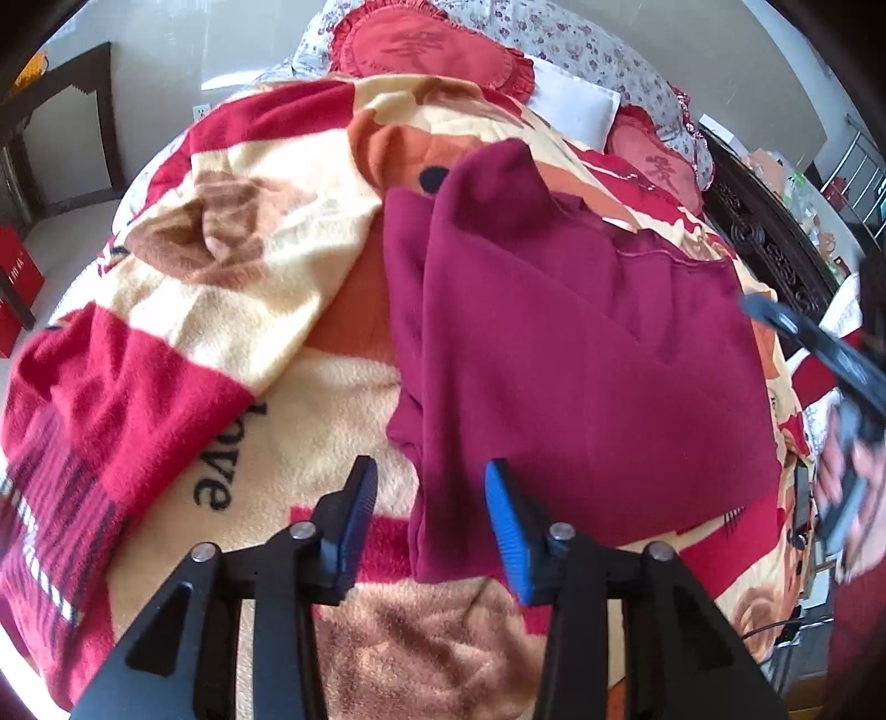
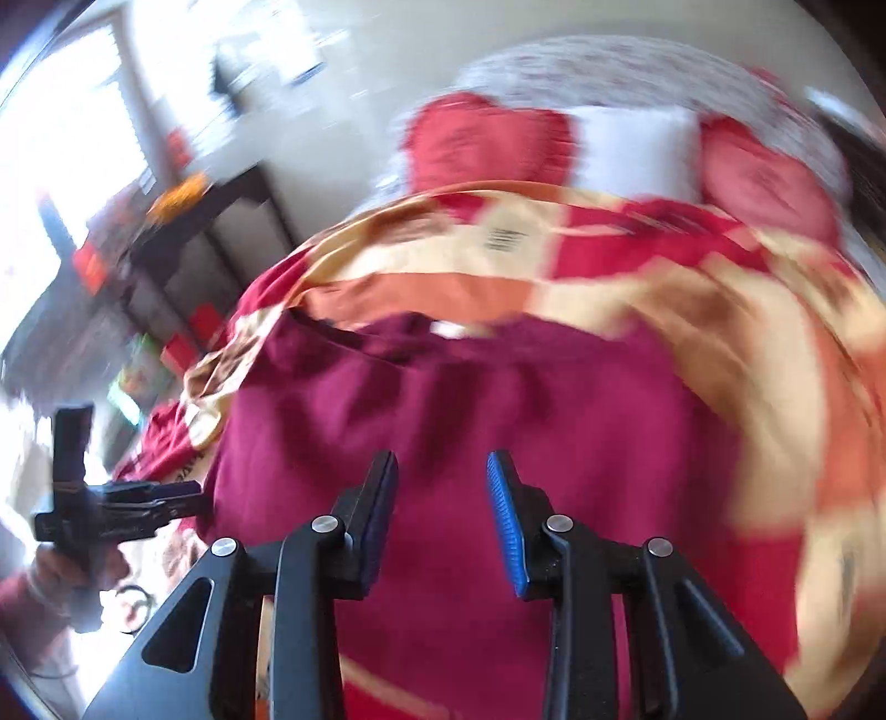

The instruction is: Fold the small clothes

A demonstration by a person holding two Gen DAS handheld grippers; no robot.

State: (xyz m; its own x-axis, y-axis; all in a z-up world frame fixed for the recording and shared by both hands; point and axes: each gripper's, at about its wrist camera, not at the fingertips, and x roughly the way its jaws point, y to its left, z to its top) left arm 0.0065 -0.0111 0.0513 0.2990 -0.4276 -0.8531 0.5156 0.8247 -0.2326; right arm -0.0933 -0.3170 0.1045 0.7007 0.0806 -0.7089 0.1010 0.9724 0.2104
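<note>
A maroon garment (image 1: 581, 343) lies on the patterned blanket (image 1: 232, 288), its left side folded over into a long strip. My left gripper (image 1: 431, 471) hovers open over the near left edge of the garment, and its blue pads (image 1: 506, 515) press on nothing. The right gripper (image 1: 819, 343) shows blurred at the right edge, held by a hand. In the blurred right wrist view my right gripper (image 2: 443, 459) stands open above the maroon garment (image 2: 470, 399) with nothing between its fingers. The left gripper (image 2: 138, 498) is at the garment's left edge there.
The red, cream and orange blanket (image 2: 747, 332) covers a bed. Red heart-shaped cushions (image 1: 421, 50) and a white pillow (image 1: 576, 105) lie at the head. A dark carved headboard (image 1: 775, 238) runs along the right. A dark table (image 1: 61, 116) and red boxes (image 1: 16, 277) stand on the left.
</note>
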